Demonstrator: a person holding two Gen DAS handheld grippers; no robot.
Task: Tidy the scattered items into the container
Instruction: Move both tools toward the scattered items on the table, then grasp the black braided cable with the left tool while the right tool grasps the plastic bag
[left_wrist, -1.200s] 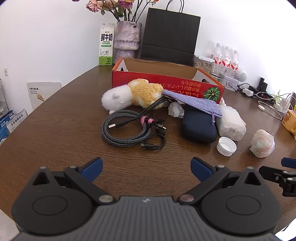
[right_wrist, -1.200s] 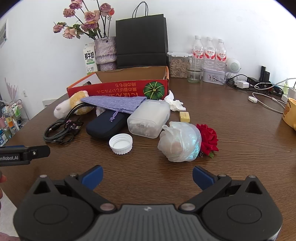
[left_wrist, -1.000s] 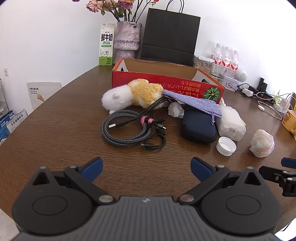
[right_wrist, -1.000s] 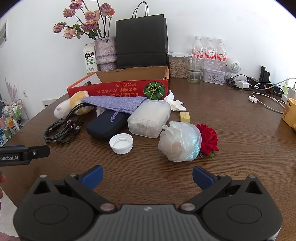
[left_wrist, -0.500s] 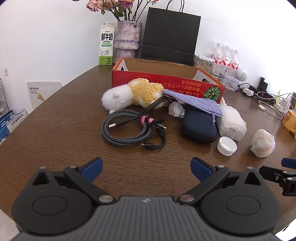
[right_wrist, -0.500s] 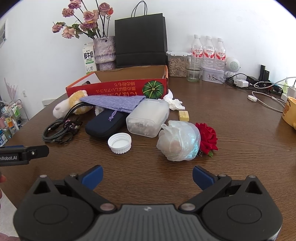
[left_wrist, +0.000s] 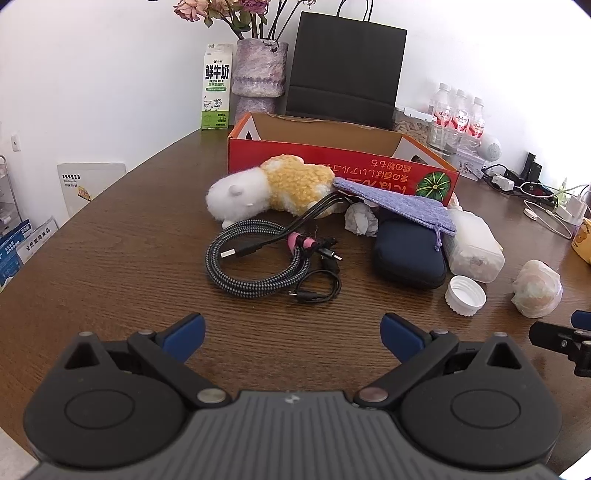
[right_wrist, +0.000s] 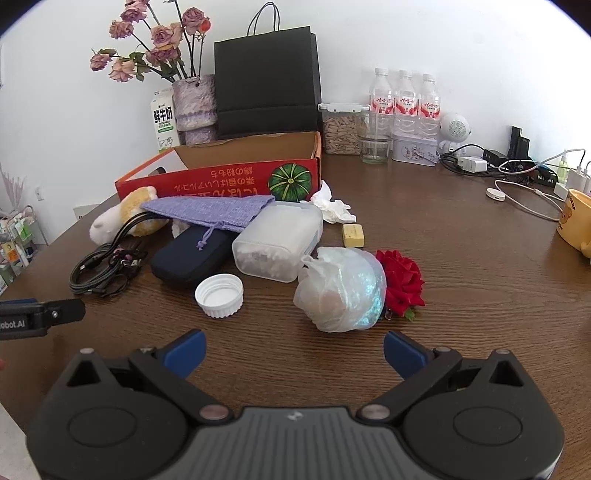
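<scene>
Red box interior hidden, plush toy partly covered, left gripper and right gripper both apart

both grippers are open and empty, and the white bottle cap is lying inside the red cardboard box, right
Not quite. The white ribbed plastic bottle cap lies on the brown wooden table, in front of the red cardboard box, as the right wrist view shows. The left gripper and right gripper are open and empty.

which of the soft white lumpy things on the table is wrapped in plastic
The plastic-wrapped bundle beside the red rose, nearest the right hand-held gripper. The crumpled tissue by the red box is bare paper.
</scene>
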